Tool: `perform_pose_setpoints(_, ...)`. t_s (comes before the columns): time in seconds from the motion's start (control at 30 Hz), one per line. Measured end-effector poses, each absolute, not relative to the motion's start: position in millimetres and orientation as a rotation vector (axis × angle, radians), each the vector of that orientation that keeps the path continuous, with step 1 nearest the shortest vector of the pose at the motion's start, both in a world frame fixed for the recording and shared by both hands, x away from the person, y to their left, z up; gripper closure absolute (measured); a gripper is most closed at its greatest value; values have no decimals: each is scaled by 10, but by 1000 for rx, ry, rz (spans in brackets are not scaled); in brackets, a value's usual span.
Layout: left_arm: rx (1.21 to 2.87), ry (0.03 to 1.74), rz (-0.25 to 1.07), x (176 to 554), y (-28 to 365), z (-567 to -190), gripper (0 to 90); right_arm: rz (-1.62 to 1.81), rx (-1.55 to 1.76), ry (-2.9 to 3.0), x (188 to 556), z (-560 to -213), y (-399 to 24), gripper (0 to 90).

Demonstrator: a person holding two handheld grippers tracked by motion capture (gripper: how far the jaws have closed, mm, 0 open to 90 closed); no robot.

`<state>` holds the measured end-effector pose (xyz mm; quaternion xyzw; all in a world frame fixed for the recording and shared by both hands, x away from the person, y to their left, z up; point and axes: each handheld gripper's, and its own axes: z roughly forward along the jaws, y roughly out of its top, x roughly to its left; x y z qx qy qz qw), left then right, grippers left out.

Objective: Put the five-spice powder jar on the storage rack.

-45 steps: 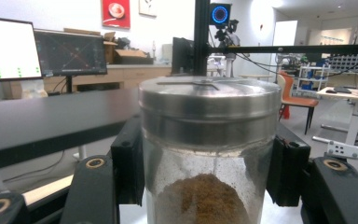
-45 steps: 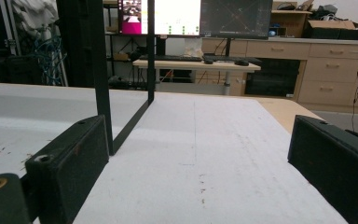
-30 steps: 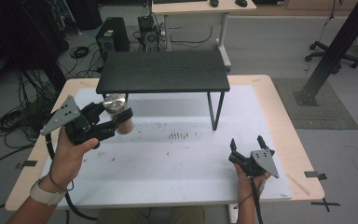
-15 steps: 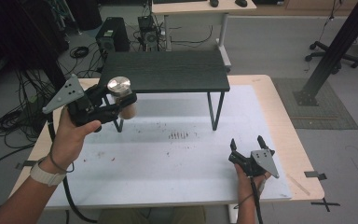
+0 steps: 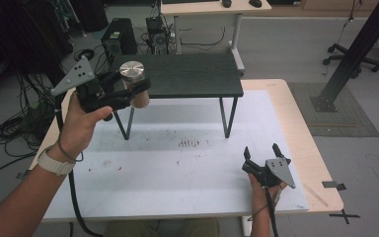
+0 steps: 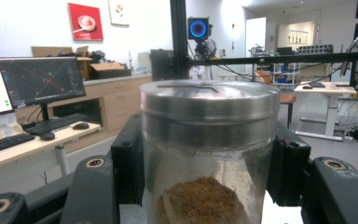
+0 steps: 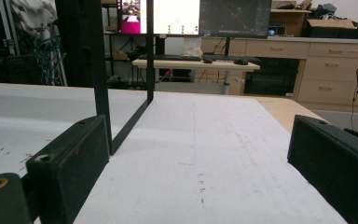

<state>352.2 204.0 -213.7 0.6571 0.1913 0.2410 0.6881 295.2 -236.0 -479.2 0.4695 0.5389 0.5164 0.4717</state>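
A glass jar (image 5: 134, 86) with a silver metal lid and brown powder inside hangs in the air at the left end of the small black shelf (image 5: 197, 79). My left gripper (image 5: 133, 94) is shut on it, level with the shelf top. In the left gripper view the jar (image 6: 207, 154) stands upright between the two black pads (image 6: 128, 161), which press on its sides. My right gripper (image 5: 262, 152) rests low on the white mat (image 5: 177, 173) at the front right, jaws open. Nothing lies between its black pads (image 7: 70, 163) in the right gripper view.
The black shelf stands on thin legs (image 5: 229, 118) at the back middle of the mat. One leg (image 7: 100, 79) rises just ahead of my right gripper. The wooden table edge (image 5: 311, 148) runs along the right. Cables and computer gear (image 5: 118, 37) lie on the floor behind.
My left gripper has risen with the jar and moved right toward the shelf's left end. The right gripper has stayed where it was.
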Motion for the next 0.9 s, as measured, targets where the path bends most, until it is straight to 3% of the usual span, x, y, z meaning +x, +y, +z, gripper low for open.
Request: perform_pose_setpoints(0.9,1449,546,566,4413,1917,-2284,426,1265,1155,1321,2956,-4791,-2361,59)
